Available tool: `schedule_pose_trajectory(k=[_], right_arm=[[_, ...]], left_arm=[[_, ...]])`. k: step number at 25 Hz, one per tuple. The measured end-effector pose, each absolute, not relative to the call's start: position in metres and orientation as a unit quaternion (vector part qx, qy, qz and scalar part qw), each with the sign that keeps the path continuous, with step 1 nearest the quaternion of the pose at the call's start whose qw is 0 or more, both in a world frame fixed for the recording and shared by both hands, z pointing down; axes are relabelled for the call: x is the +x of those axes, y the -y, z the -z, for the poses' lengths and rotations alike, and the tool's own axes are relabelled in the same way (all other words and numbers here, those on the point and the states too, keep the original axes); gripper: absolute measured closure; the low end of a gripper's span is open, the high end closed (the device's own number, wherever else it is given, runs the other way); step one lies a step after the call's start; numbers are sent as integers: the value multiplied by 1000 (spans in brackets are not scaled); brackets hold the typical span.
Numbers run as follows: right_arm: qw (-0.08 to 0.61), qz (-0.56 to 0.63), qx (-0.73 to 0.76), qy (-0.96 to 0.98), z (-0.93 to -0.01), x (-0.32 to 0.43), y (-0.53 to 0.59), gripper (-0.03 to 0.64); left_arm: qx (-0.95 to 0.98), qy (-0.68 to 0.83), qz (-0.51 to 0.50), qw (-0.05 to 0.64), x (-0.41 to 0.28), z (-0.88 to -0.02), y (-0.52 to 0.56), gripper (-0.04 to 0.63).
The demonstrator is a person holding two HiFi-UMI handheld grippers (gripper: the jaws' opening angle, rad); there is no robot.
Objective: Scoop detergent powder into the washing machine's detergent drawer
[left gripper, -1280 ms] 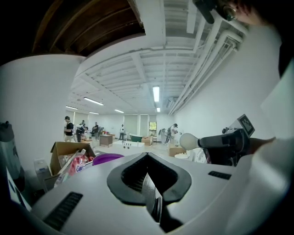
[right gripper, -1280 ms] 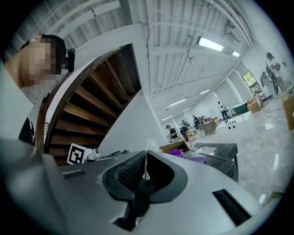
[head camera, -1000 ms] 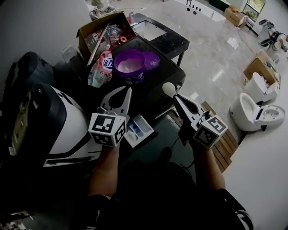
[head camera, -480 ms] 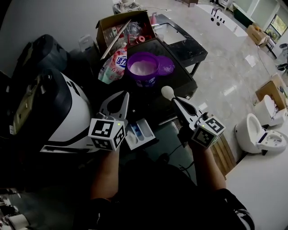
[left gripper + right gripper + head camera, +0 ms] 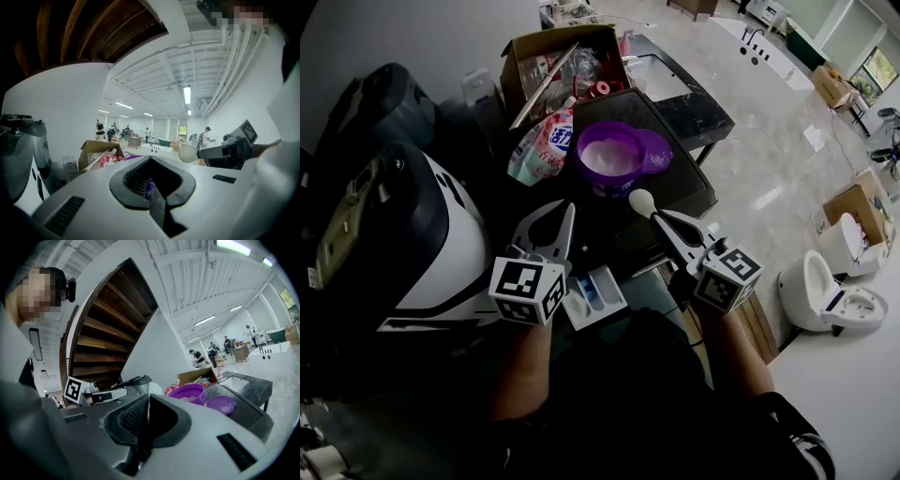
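Right hand-held gripper (image 5: 664, 223), clamped on the scoop (image 5: 641, 201), has edged closer to the open purple detergent tub (image 5: 609, 155), so the dip looks next, while the left hand-held gripper (image 5: 568, 210) hangs closed and empty.

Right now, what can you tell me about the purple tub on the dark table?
The purple tub is round, plastic-looking, upright and open, with white powder inside and a printed label on its wall. It stands on the dark table; its purple lid lies right beside it, a pink bag on the other side.
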State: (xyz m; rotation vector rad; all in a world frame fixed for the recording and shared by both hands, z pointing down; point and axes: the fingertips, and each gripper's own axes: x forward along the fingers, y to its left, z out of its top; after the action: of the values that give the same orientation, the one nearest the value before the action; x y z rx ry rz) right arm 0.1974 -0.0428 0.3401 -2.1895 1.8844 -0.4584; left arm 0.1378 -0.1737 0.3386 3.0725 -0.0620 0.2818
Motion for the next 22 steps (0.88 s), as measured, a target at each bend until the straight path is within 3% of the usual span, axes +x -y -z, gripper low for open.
schedule_pose_trajectory(k=[14,22], right_arm=[[91,168,-655,-731,-351,294,52,594],[101,190,-600,-771,-361,299,56,594]], left_arm=[[984,145,-98,25,212,-335,162,588],[970,211,-120,16,202,-332,155,588]])
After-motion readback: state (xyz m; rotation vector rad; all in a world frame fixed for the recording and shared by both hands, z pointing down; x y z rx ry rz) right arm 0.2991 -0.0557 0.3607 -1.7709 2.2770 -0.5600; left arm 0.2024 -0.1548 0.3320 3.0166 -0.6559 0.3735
